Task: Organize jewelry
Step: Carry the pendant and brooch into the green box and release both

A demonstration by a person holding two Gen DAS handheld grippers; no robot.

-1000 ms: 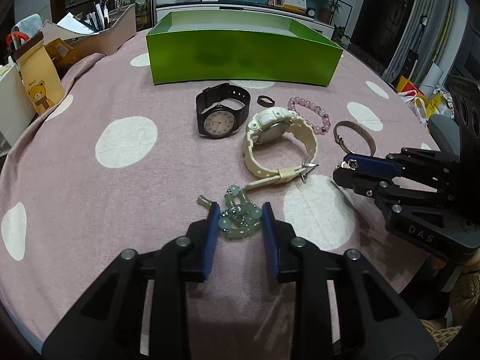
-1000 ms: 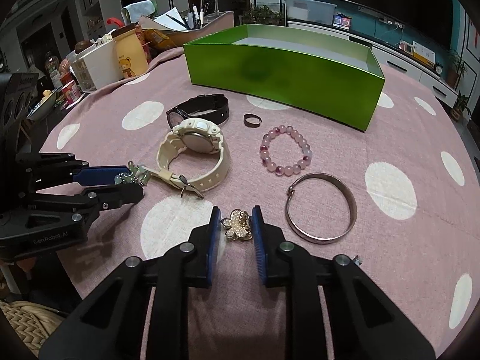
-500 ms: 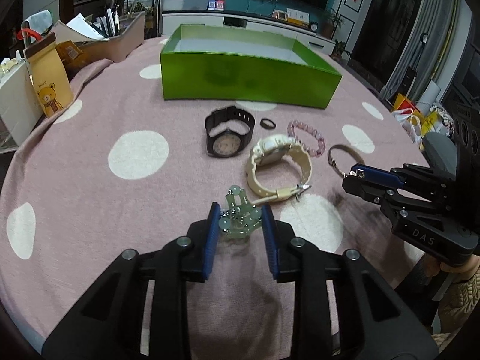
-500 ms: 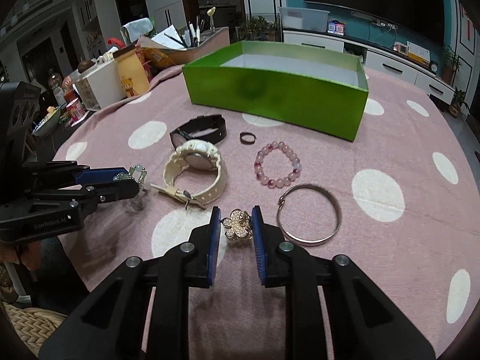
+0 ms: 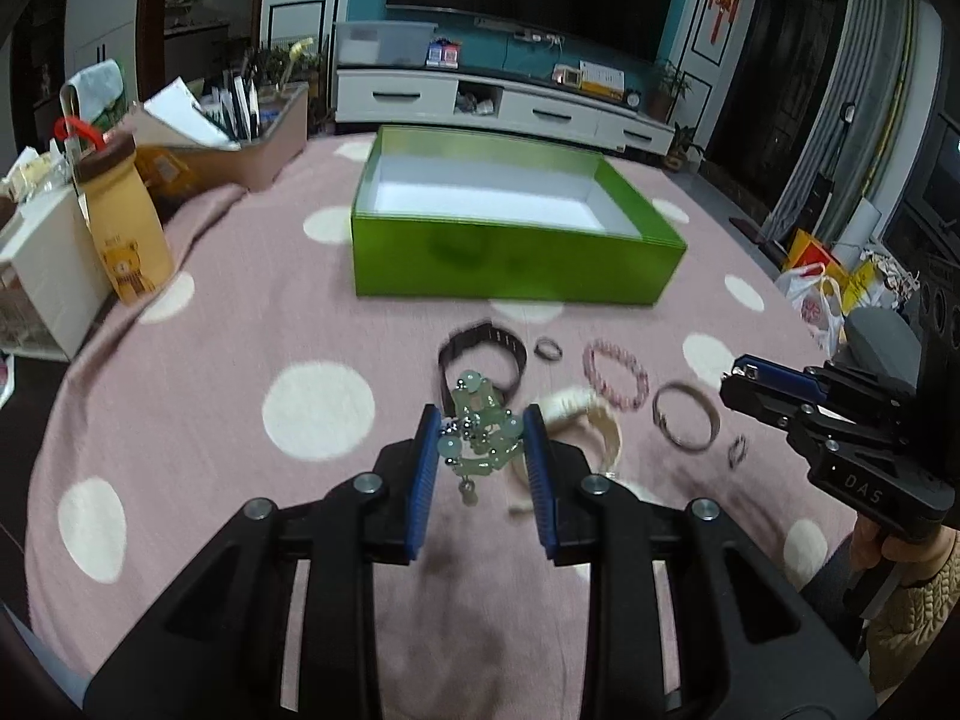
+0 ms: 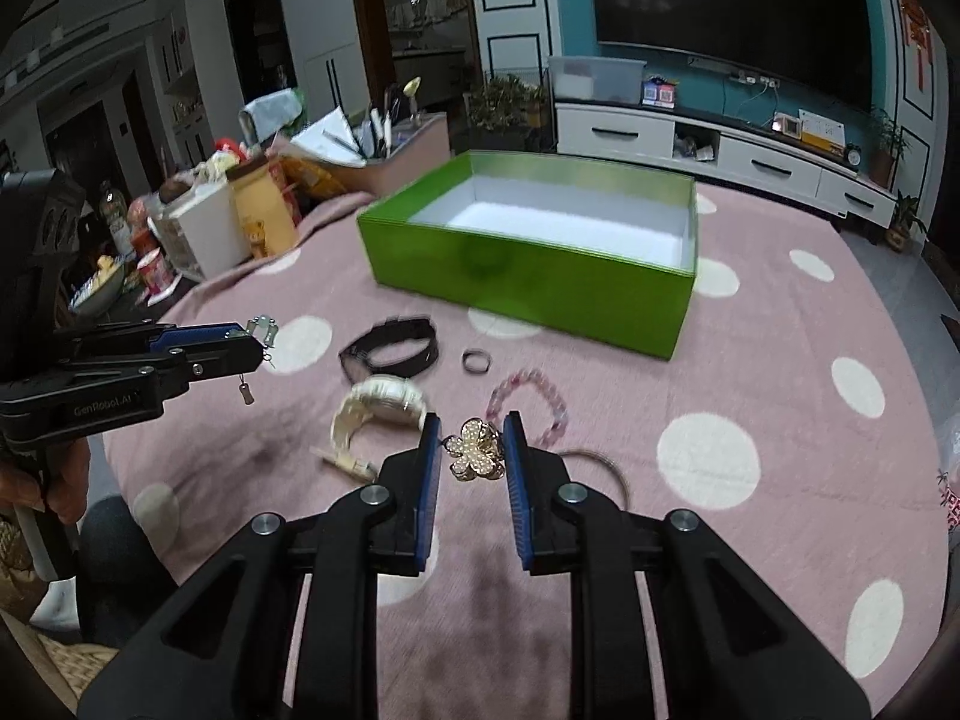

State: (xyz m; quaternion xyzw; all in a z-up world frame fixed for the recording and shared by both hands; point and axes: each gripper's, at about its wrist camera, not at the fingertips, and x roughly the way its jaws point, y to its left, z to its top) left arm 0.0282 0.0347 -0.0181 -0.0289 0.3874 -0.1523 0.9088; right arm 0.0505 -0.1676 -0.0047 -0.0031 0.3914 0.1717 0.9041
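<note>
Left gripper [image 5: 480, 444] clamps the jade beads [image 5: 477, 426], right gripper [image 6: 471, 450] the gold brooch [image 6: 477, 450]; carry both level over the green box [image 5: 510, 258], clear its near wall, release low.

Box [image 5: 516, 264] sits at the far side of the table [image 5: 210, 372]. Before it lie the strap watch [image 5: 480, 348], small ring [image 5: 548, 349], bead bracelet [image 5: 618, 369] and bangle [image 5: 686, 423], left to right; pale watch [image 6: 384, 405] nearer.
</note>
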